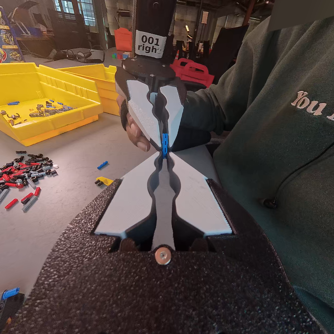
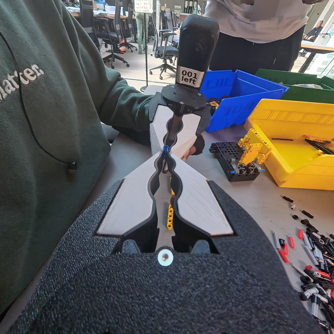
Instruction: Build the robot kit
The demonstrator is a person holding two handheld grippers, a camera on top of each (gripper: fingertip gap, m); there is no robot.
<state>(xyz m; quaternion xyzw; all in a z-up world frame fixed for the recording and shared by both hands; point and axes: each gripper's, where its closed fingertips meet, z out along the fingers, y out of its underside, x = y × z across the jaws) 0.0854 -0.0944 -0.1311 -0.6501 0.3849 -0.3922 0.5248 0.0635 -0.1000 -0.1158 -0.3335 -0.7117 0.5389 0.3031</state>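
Note:
My two grippers meet tip to tip above the grey table. A small blue pin (image 1: 164, 142) is pinched between them; it also shows in the right wrist view (image 2: 165, 149). In the left wrist view my left gripper (image 1: 164, 156) is shut on the pin's lower end. My right gripper (image 1: 165, 146) comes from above, held by a hand, and is shut on the pin's upper part. In the right wrist view my right gripper (image 2: 165, 156) closes on the pin from below and the left gripper (image 2: 165, 147) holds it from the far side.
Yellow bins (image 1: 54, 115) with small parts stand at left. Loose red, black and grey pieces (image 1: 23, 171), a blue pin (image 1: 102, 164) and a yellow piece (image 1: 104, 181) lie on the table. A black plate with a yellow assembly (image 2: 240, 159), blue bin (image 2: 240, 101), yellow bin (image 2: 298, 144) and yellow beam (image 2: 169, 216) show. A green sleeve (image 1: 235, 101) is close. My left and right fingertips are right by each other. Left tips and right tips are each some 15 centimeters from the yellow piece (image 1: 104, 181).

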